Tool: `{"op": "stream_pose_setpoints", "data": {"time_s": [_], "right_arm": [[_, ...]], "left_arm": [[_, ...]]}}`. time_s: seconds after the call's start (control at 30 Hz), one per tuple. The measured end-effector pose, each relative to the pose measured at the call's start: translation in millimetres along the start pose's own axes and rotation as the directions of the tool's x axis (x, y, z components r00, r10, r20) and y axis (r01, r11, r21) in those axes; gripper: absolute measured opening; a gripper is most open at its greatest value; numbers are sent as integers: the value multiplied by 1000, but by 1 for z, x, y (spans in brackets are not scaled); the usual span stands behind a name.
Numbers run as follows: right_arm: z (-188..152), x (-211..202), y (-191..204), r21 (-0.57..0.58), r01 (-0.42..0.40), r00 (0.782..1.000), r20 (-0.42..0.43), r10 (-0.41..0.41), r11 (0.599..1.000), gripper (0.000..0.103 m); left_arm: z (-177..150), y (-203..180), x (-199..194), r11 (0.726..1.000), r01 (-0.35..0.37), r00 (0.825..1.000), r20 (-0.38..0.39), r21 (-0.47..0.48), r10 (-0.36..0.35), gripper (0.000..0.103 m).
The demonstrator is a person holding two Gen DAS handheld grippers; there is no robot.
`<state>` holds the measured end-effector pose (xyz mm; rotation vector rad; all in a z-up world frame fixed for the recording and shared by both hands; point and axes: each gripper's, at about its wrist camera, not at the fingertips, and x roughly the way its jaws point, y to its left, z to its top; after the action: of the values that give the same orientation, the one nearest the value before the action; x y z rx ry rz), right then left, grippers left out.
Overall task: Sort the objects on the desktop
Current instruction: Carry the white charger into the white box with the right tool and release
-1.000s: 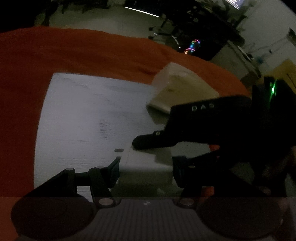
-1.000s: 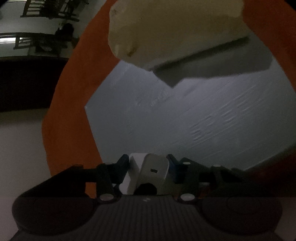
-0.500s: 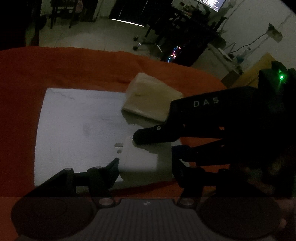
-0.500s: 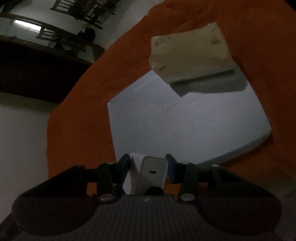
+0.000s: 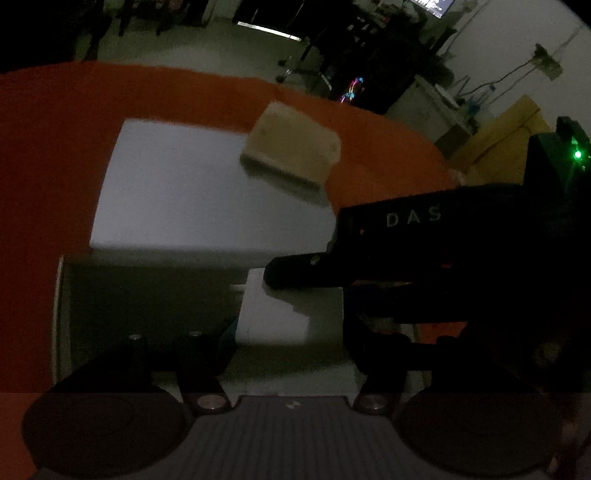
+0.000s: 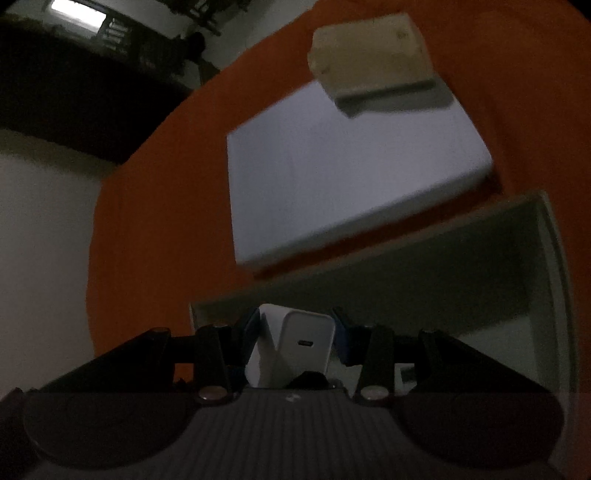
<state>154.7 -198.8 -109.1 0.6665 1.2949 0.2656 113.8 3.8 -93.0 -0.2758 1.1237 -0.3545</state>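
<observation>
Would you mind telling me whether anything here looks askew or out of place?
Yes: the tan block sits crooked, overhanging the far corner of the white slab onto the orange cloth. Nothing looks spilled or damaged.

A: We note a dim room with a pale floor point(image 5: 207, 44) beyond the orange-covered table point(image 5: 48, 147). A bright strip of light point(image 5: 267, 30) lies across the floor.

B: We confirm. Office chairs point(image 5: 314, 66) and a lit screen point(image 5: 430, 5) stand along a white wall point(image 5: 517, 48). A bright window point(image 6: 79, 13) shows in the right wrist view.
</observation>
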Motion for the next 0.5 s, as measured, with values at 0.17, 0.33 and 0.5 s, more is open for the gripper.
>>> {"op": "stream_pose_setpoints", "data": {"time_s": [0.17,0.33,0.5], "right_arm": [[-27,21,-18,-17,-2,997,-71,1,1000,44],[-47,51,-37,-25,54,988,-143,-57,998,45],[-63,75,-51,-51,96,972,-209,-104,994,45]], "left_arm": [[-28,10,17,1000,-17,995,-96,-23,15,57],[-54,14,43,999,-42,980,-194,-11,39,57],[-73,20,66,999,-51,955,-294,-20,43,57]]}}
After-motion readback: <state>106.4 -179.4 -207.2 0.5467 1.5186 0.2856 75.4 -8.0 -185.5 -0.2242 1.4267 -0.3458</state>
